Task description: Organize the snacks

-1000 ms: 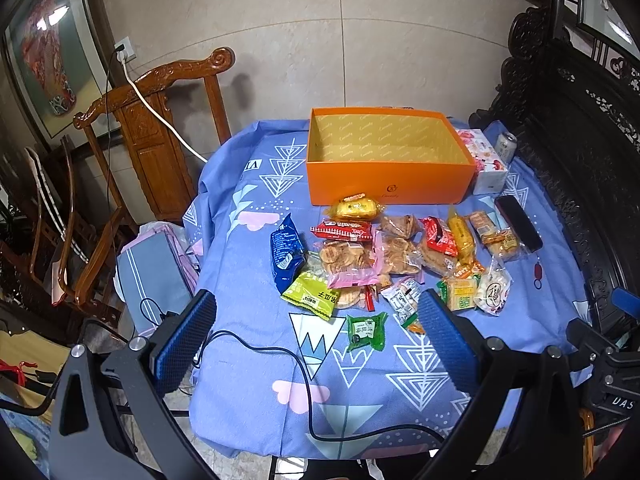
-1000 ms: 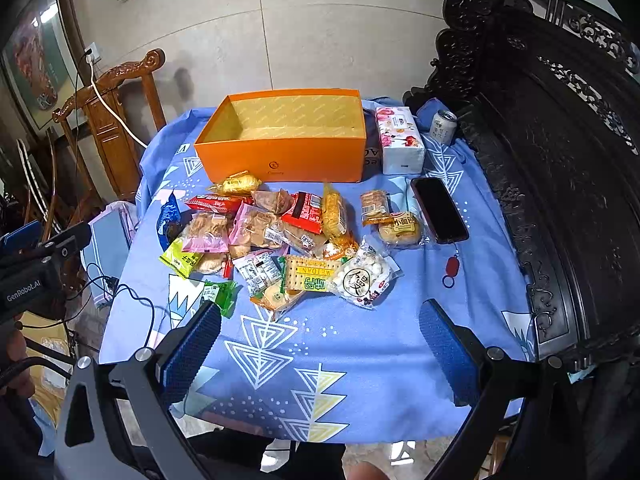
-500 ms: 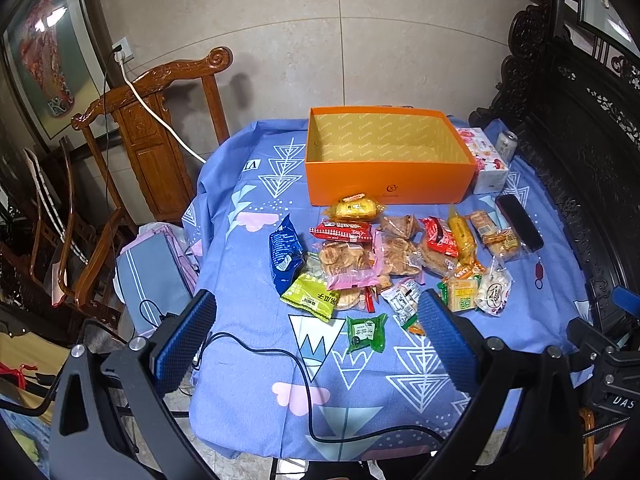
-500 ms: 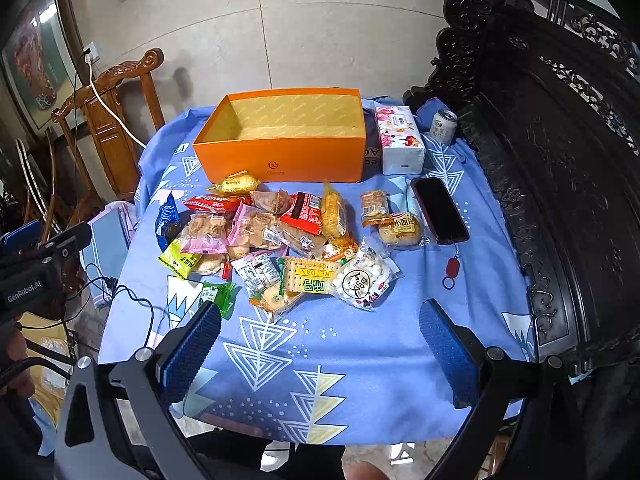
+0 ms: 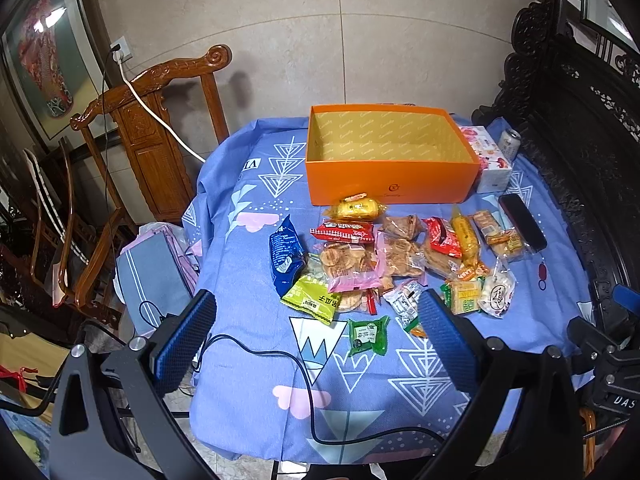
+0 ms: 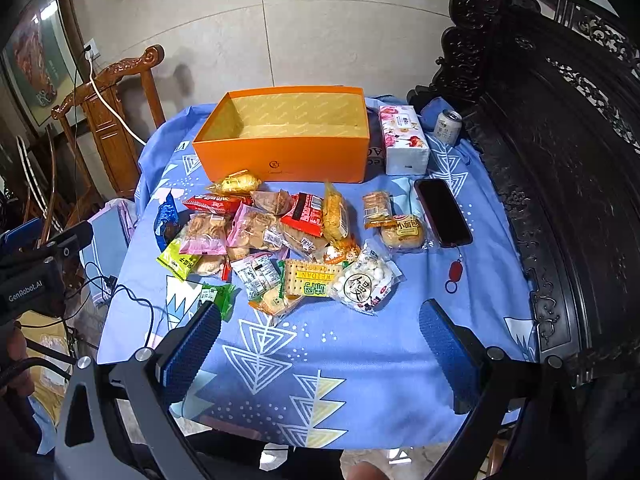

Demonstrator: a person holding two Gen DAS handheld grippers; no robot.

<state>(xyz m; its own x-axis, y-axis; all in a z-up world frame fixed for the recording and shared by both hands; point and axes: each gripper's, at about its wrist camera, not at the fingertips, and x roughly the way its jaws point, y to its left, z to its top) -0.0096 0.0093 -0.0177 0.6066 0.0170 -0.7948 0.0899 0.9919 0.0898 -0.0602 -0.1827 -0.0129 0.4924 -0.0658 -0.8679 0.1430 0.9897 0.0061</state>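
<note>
Above the table's near edge nothing has shifted: left gripper (image 5: 316,344) and right gripper (image 6: 320,344) still hover wide and empty, orange box (image 6: 288,136) unfilled, snack pile (image 6: 280,236) untouched, so sorting hasn't begun.

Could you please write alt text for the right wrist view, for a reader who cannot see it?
An open, empty-handed right claw hangs above a blue patterned tablecloth, facing a heap of wrapped snacks in front of an empty orange box. A tissue box, drink can and black phone lie to the right.
</note>
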